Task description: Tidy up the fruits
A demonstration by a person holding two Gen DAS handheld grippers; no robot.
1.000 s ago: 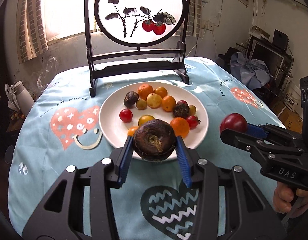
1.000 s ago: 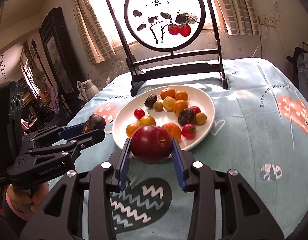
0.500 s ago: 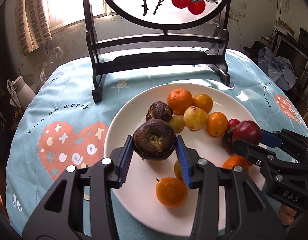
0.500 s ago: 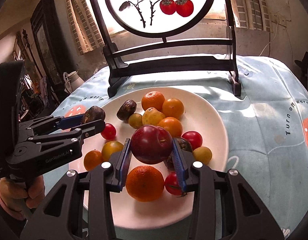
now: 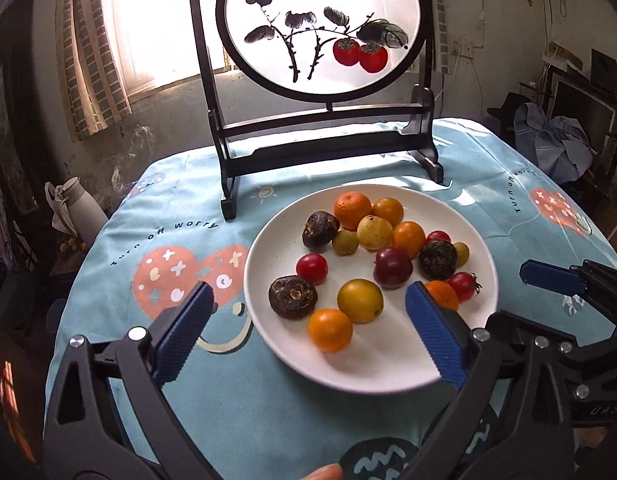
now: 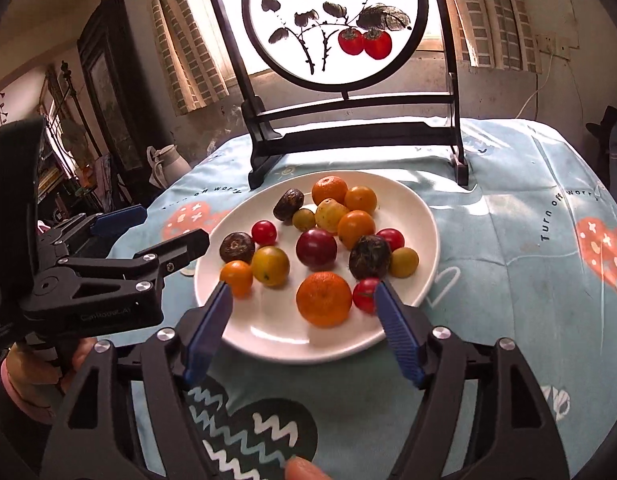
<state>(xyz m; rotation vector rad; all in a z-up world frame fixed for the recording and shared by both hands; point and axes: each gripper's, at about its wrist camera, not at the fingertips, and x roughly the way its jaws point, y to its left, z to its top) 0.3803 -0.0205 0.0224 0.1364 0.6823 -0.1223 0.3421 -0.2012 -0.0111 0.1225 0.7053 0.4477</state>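
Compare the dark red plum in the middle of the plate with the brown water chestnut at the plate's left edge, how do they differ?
The plum has smooth, glossy, dark red skin; the water chestnut is rough, dull and dark brown. The plum looks evenly round, while the water chestnut is flatter, with a pale scarred spot on top. The plum sits mid-plate among other fruit; the water chestnut lies nearer the rim. Both rest on the white plate, free of either gripper.

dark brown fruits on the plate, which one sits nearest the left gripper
The brown fruit at the plate's left front edge, just ahead of the open left gripper. The other two brown ones lie farther back.
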